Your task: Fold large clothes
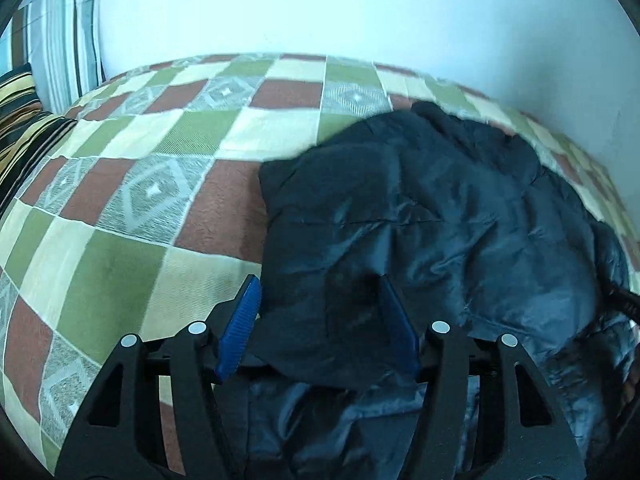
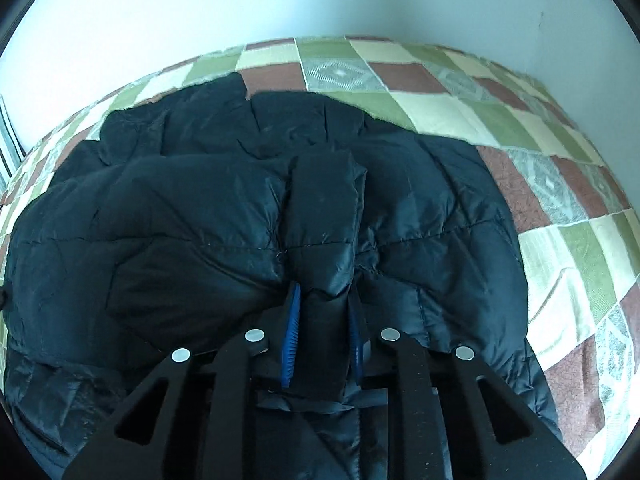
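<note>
Checked bedspread (image 1: 132, 208); striped pillows (image 1: 60, 44) beside jacket (image 2: 240, 220).

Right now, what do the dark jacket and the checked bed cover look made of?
Dark jacket: looks like a thin synthetic shell, probably nylon or polyester, over padding; slight sheen, stitched quilt lines, puffy panels. Checked bed cover: woven cloth, matte, likely cotton or a blend; visible weave texture and woven diamond patterns in the grey squares.
</note>
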